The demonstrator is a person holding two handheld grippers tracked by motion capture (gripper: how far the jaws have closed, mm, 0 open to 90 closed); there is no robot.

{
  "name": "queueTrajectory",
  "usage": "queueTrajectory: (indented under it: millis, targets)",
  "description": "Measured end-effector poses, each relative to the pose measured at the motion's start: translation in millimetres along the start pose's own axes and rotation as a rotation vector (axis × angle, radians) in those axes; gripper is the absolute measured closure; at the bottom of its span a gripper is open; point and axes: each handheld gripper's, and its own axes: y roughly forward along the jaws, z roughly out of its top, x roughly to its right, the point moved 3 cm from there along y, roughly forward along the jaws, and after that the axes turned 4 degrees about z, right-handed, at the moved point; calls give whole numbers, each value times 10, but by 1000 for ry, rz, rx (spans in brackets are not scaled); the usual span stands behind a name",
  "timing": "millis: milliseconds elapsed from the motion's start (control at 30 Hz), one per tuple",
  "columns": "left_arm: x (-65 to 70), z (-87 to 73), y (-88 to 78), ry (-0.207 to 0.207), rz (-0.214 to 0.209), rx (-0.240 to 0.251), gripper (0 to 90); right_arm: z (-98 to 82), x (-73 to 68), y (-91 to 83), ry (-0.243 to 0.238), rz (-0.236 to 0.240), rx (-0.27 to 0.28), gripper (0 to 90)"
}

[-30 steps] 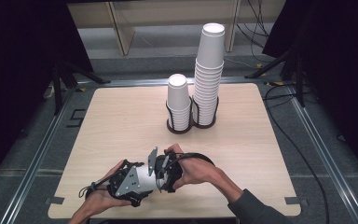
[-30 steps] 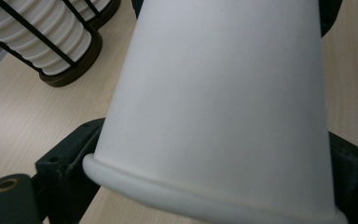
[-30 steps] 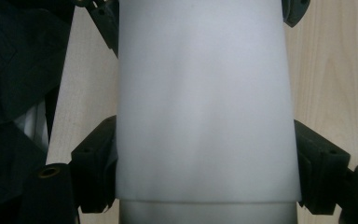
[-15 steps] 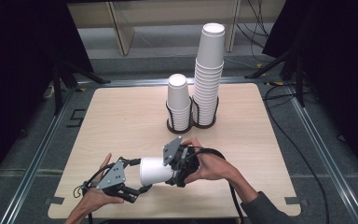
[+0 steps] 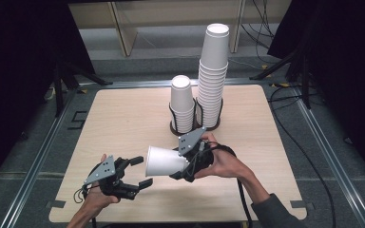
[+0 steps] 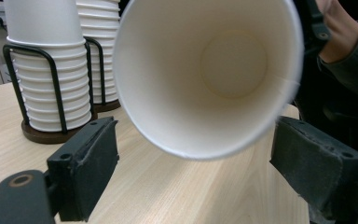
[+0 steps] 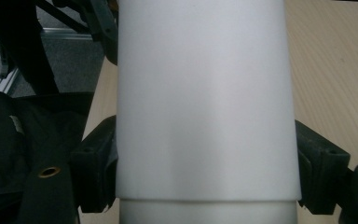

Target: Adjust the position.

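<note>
A white paper cup (image 5: 164,161) lies on its side in the air over the table's front. My right gripper (image 5: 184,165) is shut on its base end, pads on both sides of the cup (image 7: 205,102). The cup's open mouth (image 6: 209,70) faces my left gripper (image 5: 140,172). The left jaws have just been closing, but they still stand apart and the left gripper (image 6: 198,158) is open. The cup's rim hangs just ahead of the pads (image 6: 88,158) and touches neither.
A black wire holder (image 5: 190,129) at mid-table keeps two stacks of white cups upside down: a short stack (image 5: 181,102) and a tall stack (image 5: 214,71). The wooden table (image 5: 123,118) is bare to the left and right. Cables trail off the right edge.
My right gripper has moved to the right with the cup, drawing it away from the left gripper. The two grippers, close together before, now stand apart.
</note>
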Motion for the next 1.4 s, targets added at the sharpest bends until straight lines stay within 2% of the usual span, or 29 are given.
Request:
queueTrajectory:
  millis: [33,67,200,300,333,367,433,467,500,600,800,867,900,967,1000,1200,1267,1400]
  targets:
    - [3,1,3,2,-9,5,128,-1,-6,17,5,10,-5,237]
    - [5,4,-16,15,1,-20,124,0,-12,36,4,13,-2,237]
    - [29,5,-4,25,3,-22,107,2,-17,71,-2,30,5,237]
    - [41,9,9,37,10,-26,51,4,-23,86,-19,42,12,237]
    - [48,10,31,36,2,-4,29,5,-27,93,-22,50,12,237]
    - [53,11,17,39,14,-26,17,8,-35,102,-22,55,16,237]
    - [61,8,39,44,-1,-6,0,7,-58,121,4,67,8,237]
    - [67,8,42,47,-1,-7,0,8,-63,132,5,67,6,237]
    - [74,8,47,49,-5,-5,0,12,-52,148,-20,74,9,237]
    - [94,13,43,61,0,-31,0,19,-64,183,-18,90,9,237]
    - [123,8,58,75,-6,-29,0,32,-80,253,-33,110,6,236]
    - [125,7,55,83,-10,-21,0,21,-98,256,-1,98,-11,236]
    - [128,8,44,93,-15,-16,0,22,-108,257,3,113,-5,236]
    - [128,15,34,104,-19,-8,2,31,-89,275,-34,129,21,236]
    - [126,15,26,105,-22,-11,9,29,-89,274,-30,132,21,236]
    - [123,31,14,129,-35,-12,46,6,-86,300,-41,124,7,236]
    - [120,49,-1,143,-36,-28,63,-5,-87,301,-30,120,3,229]
    - [111,44,4,164,-12,-72,85,-26,-68,288,-15,74,-32,198]
